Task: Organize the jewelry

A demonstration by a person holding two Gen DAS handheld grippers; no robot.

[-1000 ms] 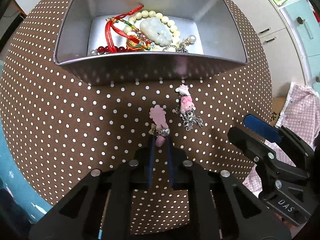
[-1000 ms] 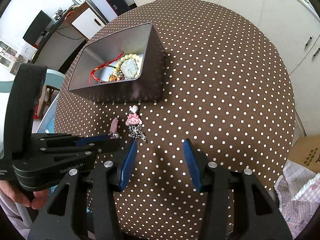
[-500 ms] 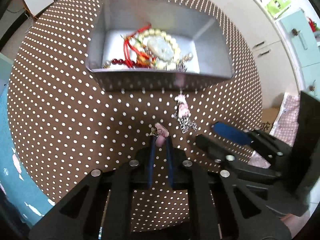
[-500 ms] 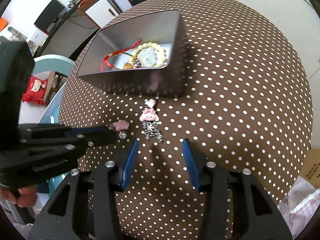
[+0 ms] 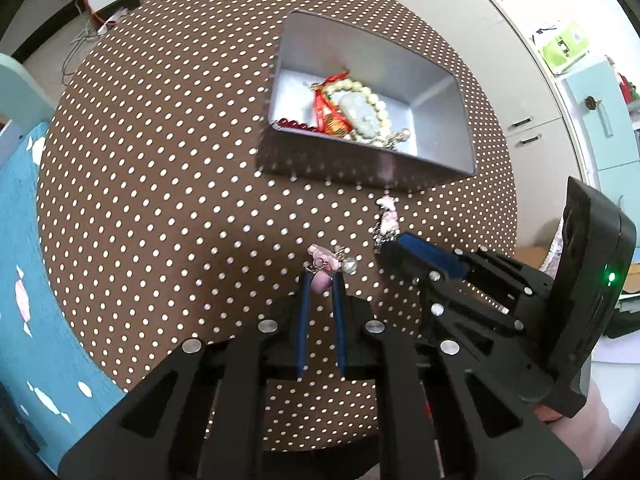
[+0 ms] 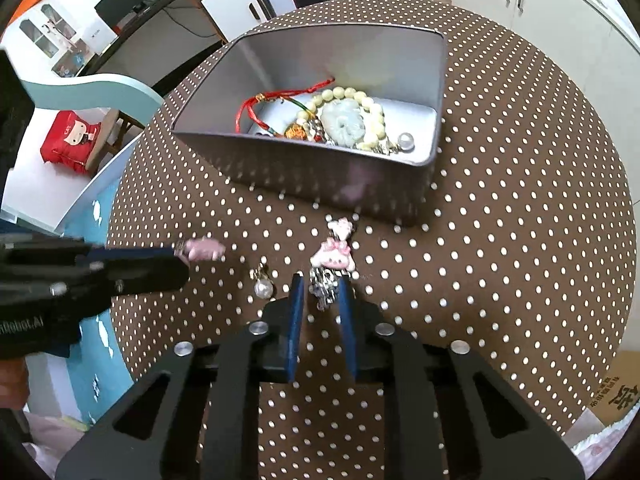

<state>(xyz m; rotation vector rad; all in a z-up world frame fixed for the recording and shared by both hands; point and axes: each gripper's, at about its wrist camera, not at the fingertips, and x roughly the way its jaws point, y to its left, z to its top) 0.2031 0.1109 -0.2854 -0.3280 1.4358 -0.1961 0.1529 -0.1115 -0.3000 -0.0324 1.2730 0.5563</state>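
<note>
At centre frame, the left gripper [image 5: 320,276] pinches a pink charm [image 5: 322,280], its pearl [image 5: 351,266] dangling beside the blue pads; the right gripper [image 6: 322,284] is closing its jaws around the silver chain of a pink rabbit keychain [image 6: 334,256] on the dotted tablecloth [image 6: 500,240], just below the silver tin [image 6: 304,168] of beads.

The left claw [image 5: 320,280] now holds the pink flower charm with a dangling pearl [image 5: 325,264] lifted off the counter. The right claw [image 6: 320,292] has moved in and is closing around the pink bunny charm's silver chain [image 6: 325,289].
</note>
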